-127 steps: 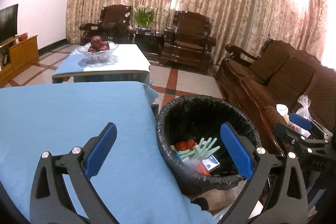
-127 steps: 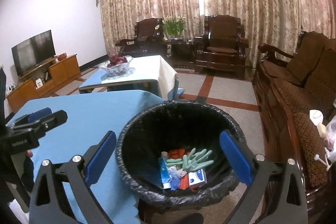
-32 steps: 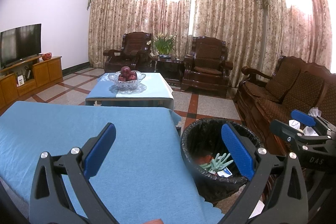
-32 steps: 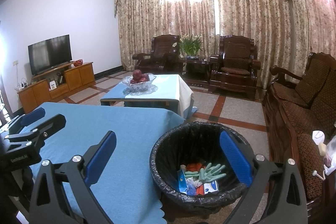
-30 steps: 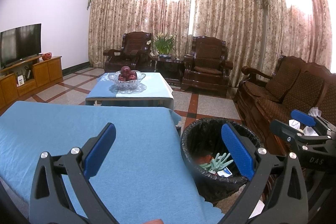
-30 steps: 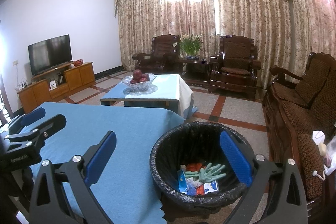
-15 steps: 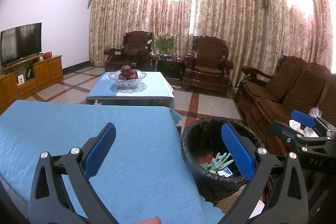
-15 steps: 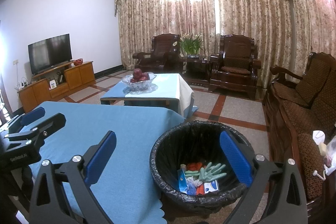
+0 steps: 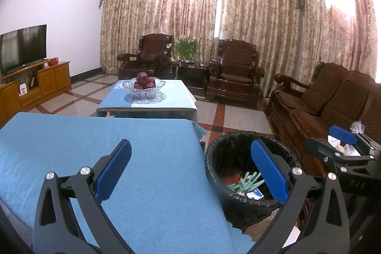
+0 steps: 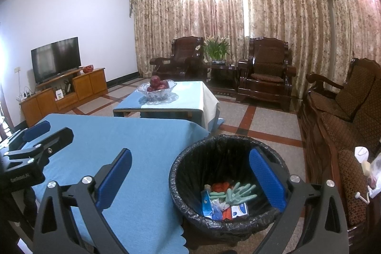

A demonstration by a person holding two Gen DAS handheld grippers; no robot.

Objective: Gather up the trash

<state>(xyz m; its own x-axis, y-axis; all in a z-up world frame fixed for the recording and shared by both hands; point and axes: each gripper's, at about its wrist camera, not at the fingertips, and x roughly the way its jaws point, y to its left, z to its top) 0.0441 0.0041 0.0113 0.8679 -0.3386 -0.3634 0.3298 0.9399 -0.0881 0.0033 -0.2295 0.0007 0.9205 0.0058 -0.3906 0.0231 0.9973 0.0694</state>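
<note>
Trash (image 10: 228,196) lies in the black bin (image 10: 190,158) beside the blue table (image 10: 133,135). Both the left hand-held gripper (image 9: 190,170) and the right hand-held gripper (image 10: 190,173) are wide apart and hold nothing. They have lifted up and back since the drop, so the job looks almost done.

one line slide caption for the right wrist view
Open right gripper above a lined trash bin holding gloves and wrappers.
</note>
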